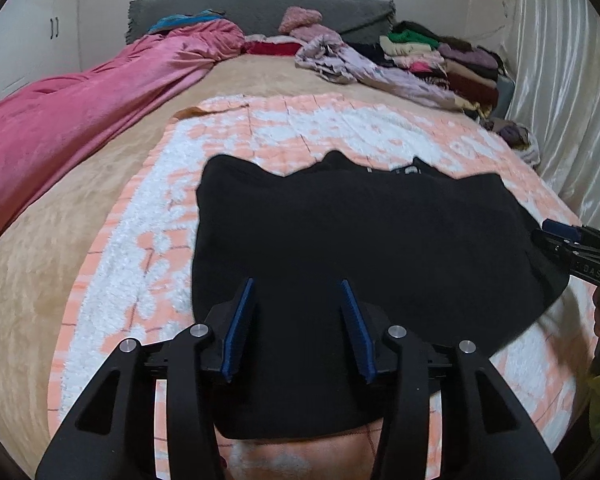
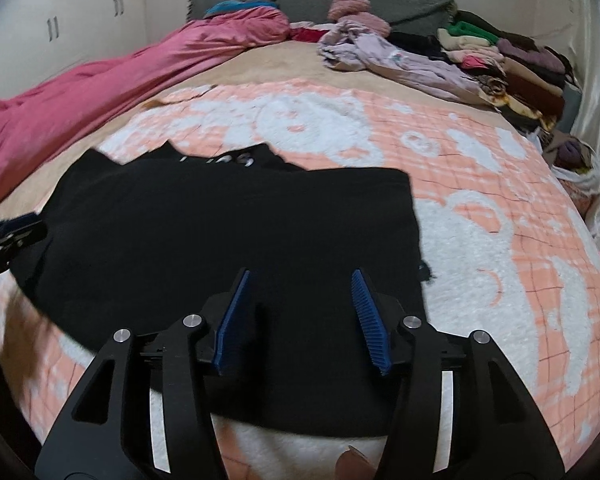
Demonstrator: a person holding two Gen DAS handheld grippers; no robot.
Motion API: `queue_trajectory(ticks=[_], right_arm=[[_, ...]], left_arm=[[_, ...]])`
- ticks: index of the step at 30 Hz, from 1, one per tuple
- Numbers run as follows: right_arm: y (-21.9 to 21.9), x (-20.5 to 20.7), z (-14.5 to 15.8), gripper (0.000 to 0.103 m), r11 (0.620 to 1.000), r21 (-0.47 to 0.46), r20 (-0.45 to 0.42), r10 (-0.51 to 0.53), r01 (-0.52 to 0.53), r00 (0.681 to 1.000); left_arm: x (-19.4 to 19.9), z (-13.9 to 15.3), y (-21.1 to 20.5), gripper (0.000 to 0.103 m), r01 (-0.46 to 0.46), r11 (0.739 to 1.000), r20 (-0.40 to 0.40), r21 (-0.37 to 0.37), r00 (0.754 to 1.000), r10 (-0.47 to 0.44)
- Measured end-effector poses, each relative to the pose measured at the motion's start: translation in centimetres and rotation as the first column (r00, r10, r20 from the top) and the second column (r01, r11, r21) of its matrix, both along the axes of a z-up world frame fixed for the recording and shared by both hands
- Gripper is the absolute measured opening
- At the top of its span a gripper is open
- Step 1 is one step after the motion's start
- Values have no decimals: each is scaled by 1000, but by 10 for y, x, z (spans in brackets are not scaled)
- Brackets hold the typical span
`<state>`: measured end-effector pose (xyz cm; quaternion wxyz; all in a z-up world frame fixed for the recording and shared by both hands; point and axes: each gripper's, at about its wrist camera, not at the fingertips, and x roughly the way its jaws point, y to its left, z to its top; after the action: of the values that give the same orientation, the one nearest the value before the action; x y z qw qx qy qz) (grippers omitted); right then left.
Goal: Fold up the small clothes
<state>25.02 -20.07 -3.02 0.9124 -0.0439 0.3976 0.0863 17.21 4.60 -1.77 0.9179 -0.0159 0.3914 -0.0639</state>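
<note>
Parted left tongs (image 1: 298,292) – black garment (image 1: 360,240) flat beneath, unheld

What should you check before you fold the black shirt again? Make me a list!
1. Left gripper is open with nothing pinched: ok.
2. Right gripper is open with nothing pinched: ok.
3. Black garment lies spread on the peach and white blanket, not bunched up: ok.
4. Far edge of the garment is even: not ok, it looks wavy, with a bit carrying white lettering poking out.
5. Nothing else lies on top of the garment: ok; the clothes pile sits far off by the headboard.
6. Layers underneath are lined up: cannot tell, they are hidden.
</note>
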Motion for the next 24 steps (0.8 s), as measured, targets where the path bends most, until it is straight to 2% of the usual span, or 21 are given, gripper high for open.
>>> queue_trajectory(ticks=[3,4,8,13,18,19,20,21,24], right_arm=[[-3,2,-16,47,998,-44,-68,-44,41,997],[-7,2,-22,51,997,-44,-92,-62,58,994],[-15,-2,-28,56,996,-23,-113,-92,90,989],[-11,-7,-20,58,997,-7,-84,-78,78,993],[-8,-18,-5,69,998,27,-22,-62,62,998],[-8,-21,-2,72,998,29,-11,-61,62,998],[-8,-23,0,76,998,32,-2,-63,63,998],[-8,-26,3,76,997,38,10,-64,63,998],[-7,-33,9,78,997,52,39,-62,60,997]], left_arm=[[4,-10,-4,45,4,1000,-47,27,999,-3],[5,-14,-4,46,2,999,-60,33,998,0],[6,-15,-3,47,2,999,-67,40,998,1],[5,-11,-1,50,1,1000,-59,16,998,0],[1,-5,-3,56,8,1000,-38,0,999,-8],[0,-3,-2,57,8,1000,-33,-8,999,-8],[0,-1,-1,65,7,1000,-28,-14,1000,-7],[-1,1,0,69,4,1000,-21,-17,1000,-4],[-4,8,3,71,0,1000,1,-27,1000,0]])
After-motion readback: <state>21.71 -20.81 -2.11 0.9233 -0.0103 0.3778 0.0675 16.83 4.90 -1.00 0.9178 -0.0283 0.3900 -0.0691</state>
